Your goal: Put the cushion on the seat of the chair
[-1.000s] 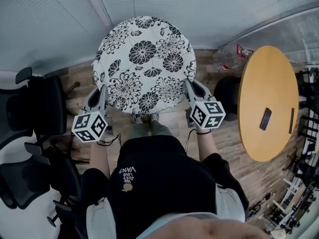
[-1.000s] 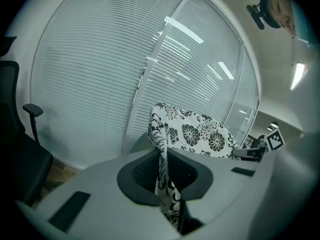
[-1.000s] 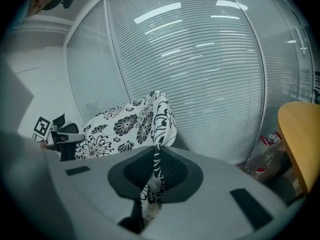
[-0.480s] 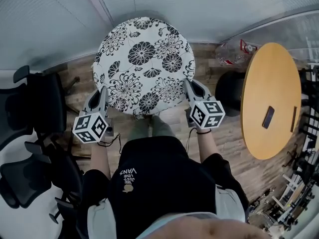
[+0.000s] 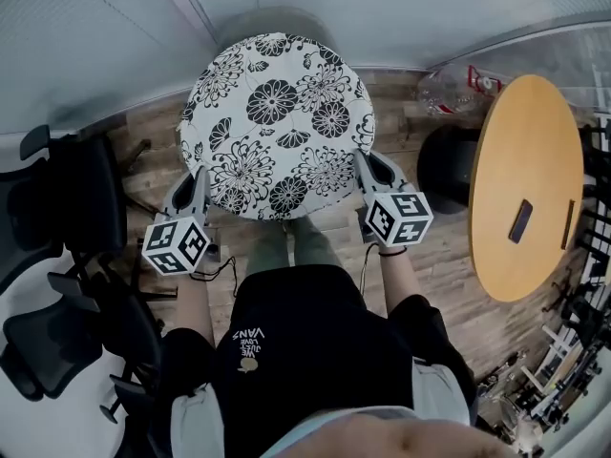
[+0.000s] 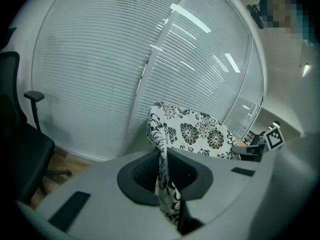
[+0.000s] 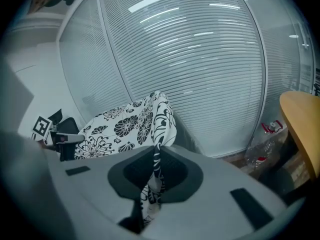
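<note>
**Round floral cushion (image 5: 275,122) held out before a wall of pale slatted blinds (image 5: 95,46)**

Above a wood-plank floor (image 5: 439,256), between black office chairs (image 5: 67,208) and a smooth, round yellow-wood table (image 5: 525,189), a person holds the soft, black-and-white flower-print cushion nearly flat in the air. The left gripper (image 5: 198,177) and right gripper (image 5: 363,162) each have their jaws clamped on a fold of fabric at opposite edges.

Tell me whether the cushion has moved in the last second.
No, not noticeably: the cushion keeps its place under the window post. The round table drifting slightly rightward looks like head-camera motion.
</note>
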{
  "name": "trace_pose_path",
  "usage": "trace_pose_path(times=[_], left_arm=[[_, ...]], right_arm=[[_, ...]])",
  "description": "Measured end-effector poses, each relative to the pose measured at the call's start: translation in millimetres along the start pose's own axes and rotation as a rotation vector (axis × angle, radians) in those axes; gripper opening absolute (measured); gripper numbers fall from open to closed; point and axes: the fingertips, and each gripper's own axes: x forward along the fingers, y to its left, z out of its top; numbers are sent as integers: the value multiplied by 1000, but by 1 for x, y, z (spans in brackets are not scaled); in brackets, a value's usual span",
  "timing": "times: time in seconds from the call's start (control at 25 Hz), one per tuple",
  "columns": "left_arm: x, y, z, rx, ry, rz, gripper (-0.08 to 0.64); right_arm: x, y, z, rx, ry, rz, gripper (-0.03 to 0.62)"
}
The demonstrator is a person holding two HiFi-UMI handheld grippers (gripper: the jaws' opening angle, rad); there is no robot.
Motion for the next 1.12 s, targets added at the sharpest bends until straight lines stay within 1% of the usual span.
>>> trace_pose_path(times=[0.24, 0.56, 0.8, 1.0, 1.12], left_arm=[[-1, 0, 0, 1, -5, 0, 36], [2, 3, -1, -20, 31, 5, 37], [-5, -5, 9, 11, 20, -3, 37], [-12, -8, 16, 15, 18, 0, 37], [-8, -6, 11, 12, 28, 4, 37]], right_arm=[[-2, 3, 0, -19, 6, 1, 34], [0, 3, 4, -3, 37, -16, 34], [-8, 7, 7, 4, 16, -17, 34], [-13, 13, 14, 4, 14, -16, 34], [-9, 10, 11, -1, 25, -18, 34]])
